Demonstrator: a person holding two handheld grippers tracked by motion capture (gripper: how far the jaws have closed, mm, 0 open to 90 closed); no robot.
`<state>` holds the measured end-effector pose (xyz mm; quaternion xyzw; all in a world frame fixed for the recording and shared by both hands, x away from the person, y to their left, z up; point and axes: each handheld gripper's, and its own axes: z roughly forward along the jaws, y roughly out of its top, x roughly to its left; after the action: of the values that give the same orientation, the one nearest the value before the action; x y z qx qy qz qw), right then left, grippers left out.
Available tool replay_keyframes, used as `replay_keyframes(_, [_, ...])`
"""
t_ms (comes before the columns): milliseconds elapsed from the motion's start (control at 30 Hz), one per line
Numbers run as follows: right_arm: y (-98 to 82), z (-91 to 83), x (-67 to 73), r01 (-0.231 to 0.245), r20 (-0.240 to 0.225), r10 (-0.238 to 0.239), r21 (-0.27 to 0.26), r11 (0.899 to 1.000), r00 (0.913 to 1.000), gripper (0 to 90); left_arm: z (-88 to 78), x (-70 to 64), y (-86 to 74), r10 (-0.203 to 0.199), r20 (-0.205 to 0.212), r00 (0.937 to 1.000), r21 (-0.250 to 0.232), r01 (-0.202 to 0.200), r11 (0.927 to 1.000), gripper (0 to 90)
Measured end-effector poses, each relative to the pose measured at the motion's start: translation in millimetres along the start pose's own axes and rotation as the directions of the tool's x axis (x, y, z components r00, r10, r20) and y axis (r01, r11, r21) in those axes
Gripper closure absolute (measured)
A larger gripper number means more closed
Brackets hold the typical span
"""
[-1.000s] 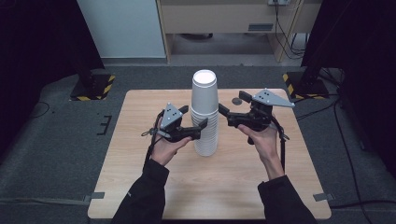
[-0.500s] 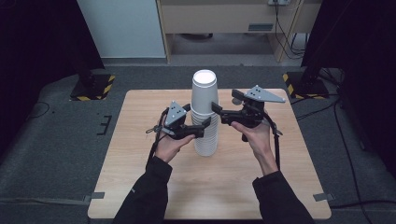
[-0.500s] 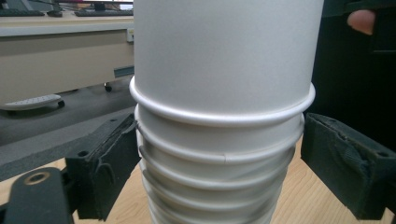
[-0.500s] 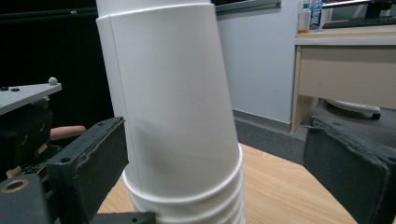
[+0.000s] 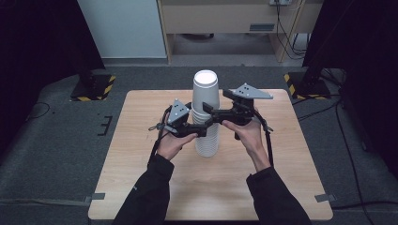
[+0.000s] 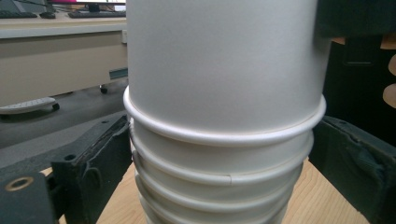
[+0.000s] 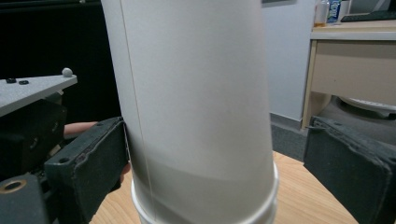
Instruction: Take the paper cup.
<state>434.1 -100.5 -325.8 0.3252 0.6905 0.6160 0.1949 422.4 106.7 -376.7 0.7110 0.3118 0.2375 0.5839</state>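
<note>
A tall stack of white paper cups (image 5: 206, 136) stands upright in the middle of the wooden table (image 5: 141, 164). My left gripper (image 5: 202, 132) reaches in from the left at the stack's lower half. Its jaws have just been opening and now stand wide, with the stacked rims (image 6: 224, 140) between the pads and close to both. My right gripper (image 5: 210, 112) comes in from the right, higher up, around the top cup (image 7: 196, 93). It is open: one pad (image 7: 93, 158) lies against the cup wall and the other pad (image 7: 350, 163) stands apart.
A pale cabinet (image 5: 122, 28) and a wooden desk (image 5: 225, 18) stand behind the table. Black-and-yellow striped bases sit on the floor at the back left (image 5: 91, 89) and back right (image 5: 300, 84), with cables (image 5: 328, 112) trailing on the right.
My right gripper has slid left toward the stack, so its jaws now reach around the top cup. The left gripper has stayed at the stack.
</note>
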Motion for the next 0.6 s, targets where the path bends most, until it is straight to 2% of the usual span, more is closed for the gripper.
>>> replay_keyframes(300, [-5.1,17.2,0.7,-0.009,-0.022,0.010,0.021,1.000,0.9997,6.0,2.2,2.2,0.1,0.000,0.014,0.9999,-0.020,0.000,0.9998,4.3])
replay_keyframes(600, [-7.5,24.6,-1.7,-0.041,-0.055,0.041,0.007,0.999,0.9976,7.1,2.3,2.6,-1.0,0.004,0.014,0.9999,-0.031,-0.004,0.9995,4.6])
